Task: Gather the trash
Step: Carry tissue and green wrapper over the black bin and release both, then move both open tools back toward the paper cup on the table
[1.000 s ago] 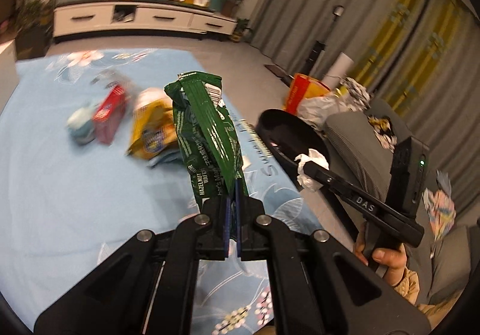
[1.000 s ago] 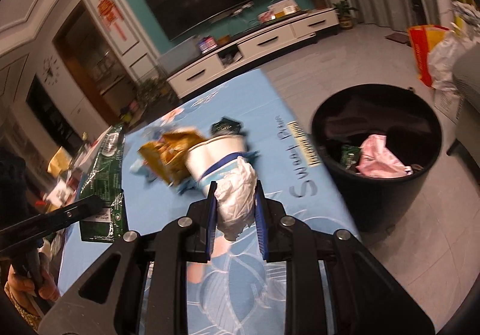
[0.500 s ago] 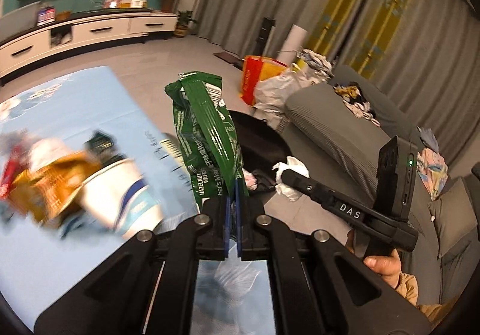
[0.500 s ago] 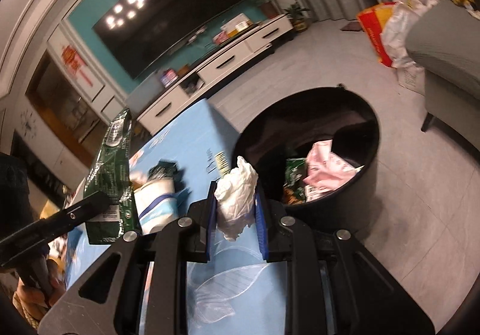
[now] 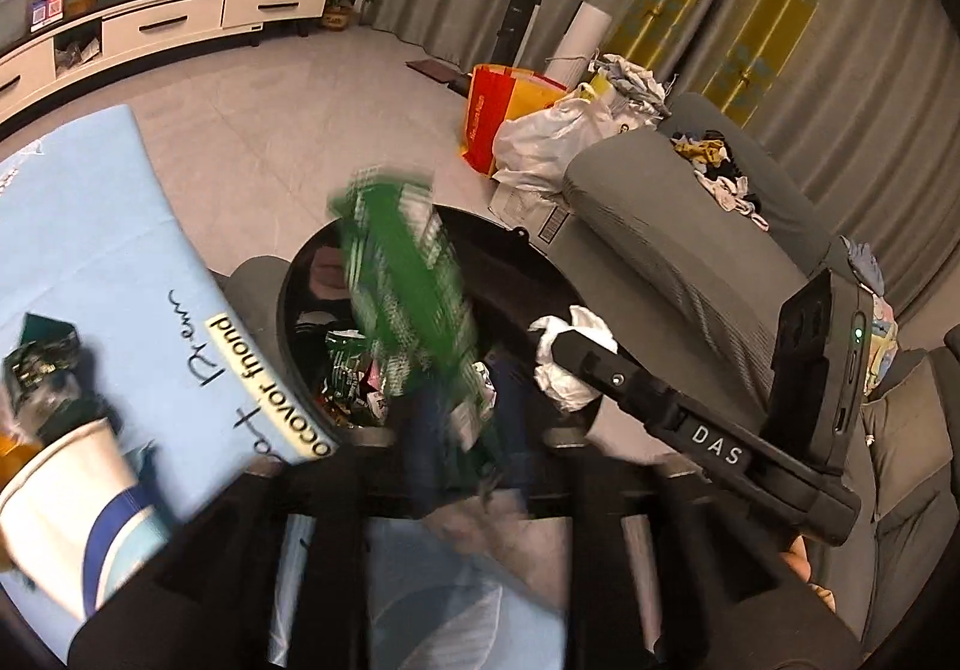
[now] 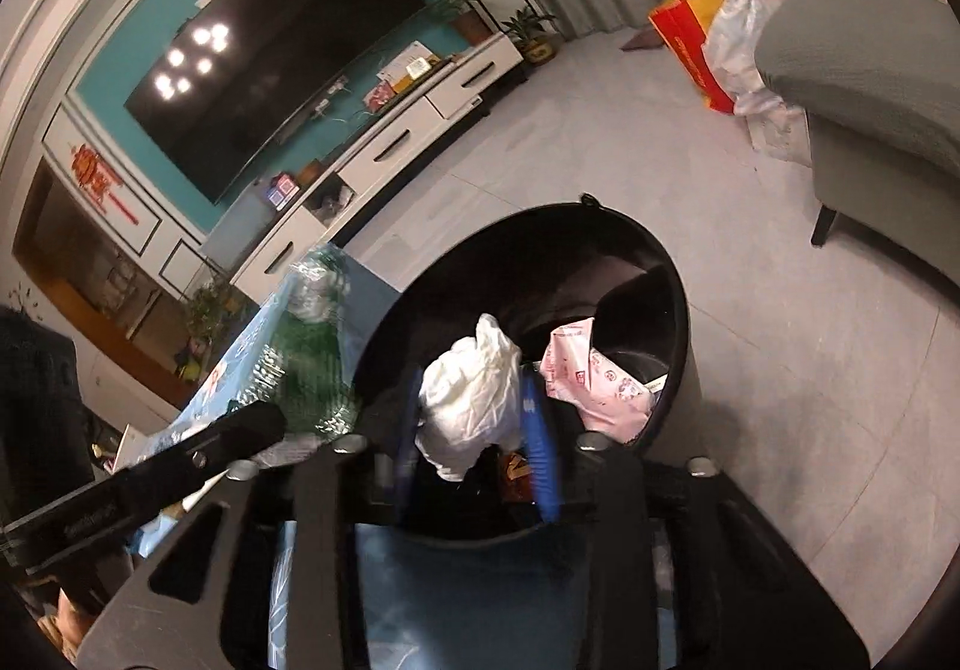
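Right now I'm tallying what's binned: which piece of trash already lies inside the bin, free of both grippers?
The pink wrapper, resting in the black bin. The white tissue wad sits between the opening right gripper jaws, and the green wrapper hangs at the opening left gripper.

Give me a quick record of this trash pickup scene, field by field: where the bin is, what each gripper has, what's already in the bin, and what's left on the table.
bin: black round bin on the floor beside the blue-covered table
left hand-held gripper: jaws opening, blurred green wrapper between them, over the bin
right hand-held gripper: jaws opening, crumpled white tissue between them, over the bin
in bin: pink packet, other wrappers
left on table: white paper cup, dark wrapper
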A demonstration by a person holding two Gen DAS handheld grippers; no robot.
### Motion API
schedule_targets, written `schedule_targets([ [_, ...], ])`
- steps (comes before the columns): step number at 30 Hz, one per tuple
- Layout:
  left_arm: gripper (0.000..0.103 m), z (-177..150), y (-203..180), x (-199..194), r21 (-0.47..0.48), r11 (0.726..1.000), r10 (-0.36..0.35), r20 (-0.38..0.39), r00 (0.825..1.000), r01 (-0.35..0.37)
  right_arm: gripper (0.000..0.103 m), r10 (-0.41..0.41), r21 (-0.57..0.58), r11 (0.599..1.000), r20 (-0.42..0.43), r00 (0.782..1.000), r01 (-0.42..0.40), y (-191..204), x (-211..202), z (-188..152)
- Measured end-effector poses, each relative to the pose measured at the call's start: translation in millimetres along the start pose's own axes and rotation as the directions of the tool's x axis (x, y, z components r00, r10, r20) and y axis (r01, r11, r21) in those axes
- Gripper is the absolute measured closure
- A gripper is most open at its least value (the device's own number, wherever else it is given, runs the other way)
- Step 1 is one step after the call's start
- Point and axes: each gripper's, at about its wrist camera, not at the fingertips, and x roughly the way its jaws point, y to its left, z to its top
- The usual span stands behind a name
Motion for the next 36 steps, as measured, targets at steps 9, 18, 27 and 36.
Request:
schedule_targets([
  [9, 0.027, -12.8, 11.9, -8.9, -0.028, 1.000, 0.014, 0.007, 1.000, -0.013, 0.041, 0.017, 0.052, 0.999, 0.000, 1.000, -0.017, -10.3, -8.2, -4.1],
  [18, 0.007, -58.7, 10.7, -83.5, -0.052, 0.999, 0.006, 0.075, 0.997, -0.002, 0.038, 0.049, -0.022, 0.998, -0.058, 0.997, -0.050, 16.6, -31.1, -31.3],
  [27, 0.003, -128.7, 73.5, -175.9, -0.240, 0.955, 0.206, 0.117, 0.972, -0.173, 0.023, 0.075, -0.185, 0.976, -0.207, 0.975, -0.114, 78.0, -28.4, -74.6],
  [36, 0.003, -191.1, 132.1, -226.7, -0.445, 0.864, 0.308, 0.095, 0.947, -0.237, 0.007, 0.033, -0.370, 0.916, -0.319, 0.947, -0.156, 142.6, -9.7, -109.4],
])
